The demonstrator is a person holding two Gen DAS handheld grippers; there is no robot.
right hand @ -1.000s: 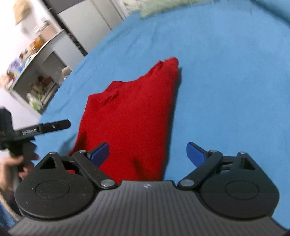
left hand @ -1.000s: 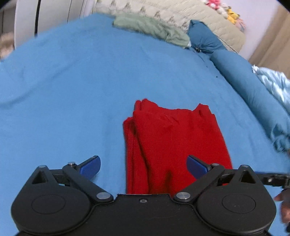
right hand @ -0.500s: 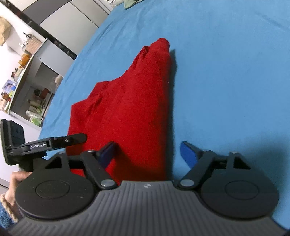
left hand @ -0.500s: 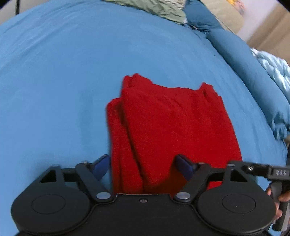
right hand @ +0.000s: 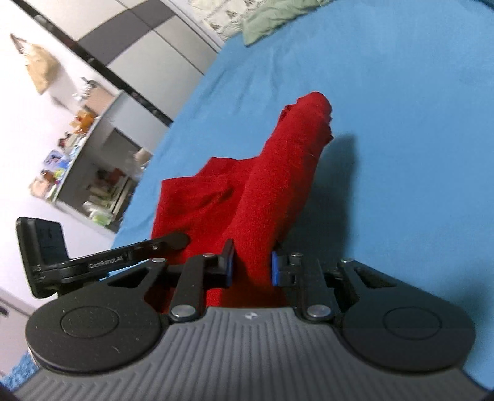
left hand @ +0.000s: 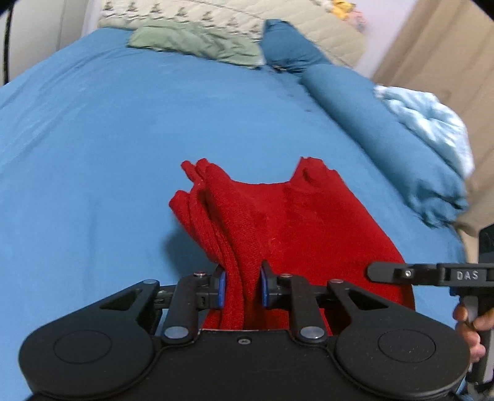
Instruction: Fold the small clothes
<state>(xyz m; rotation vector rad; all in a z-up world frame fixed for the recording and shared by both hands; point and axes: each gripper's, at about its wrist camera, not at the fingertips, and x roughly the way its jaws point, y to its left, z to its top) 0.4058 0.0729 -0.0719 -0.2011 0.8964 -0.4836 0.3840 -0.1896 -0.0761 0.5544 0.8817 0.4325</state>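
Observation:
A red knitted garment (left hand: 293, 222) lies folded lengthwise on the blue bed sheet (left hand: 108, 138), its near end raised and bunched. My left gripper (left hand: 243, 288) has its jaws closing on the garment's near left edge, and the blue pads press the layered cloth between them. In the right wrist view my right gripper (right hand: 251, 266) is also closing, its pads squeezing a raised ridge of the red garment (right hand: 278, 179) at the near right edge. Each gripper shows in the other's view: the right gripper's finger (left hand: 432, 274) held by a hand, the left gripper's finger (right hand: 108, 262).
A green cloth (left hand: 197, 46) and a beige quilt (left hand: 247, 15) lie at the head of the bed. A dark blue bolster (left hand: 370, 117) and a pale blue blanket (left hand: 432, 123) run along the right side. Shelves with clutter (right hand: 86, 172) stand beyond the bed's left edge.
Both grippers went from wide open to closed on the near end of the red garment. That end has come up off the sheet and the cloth has bunched into ridges.

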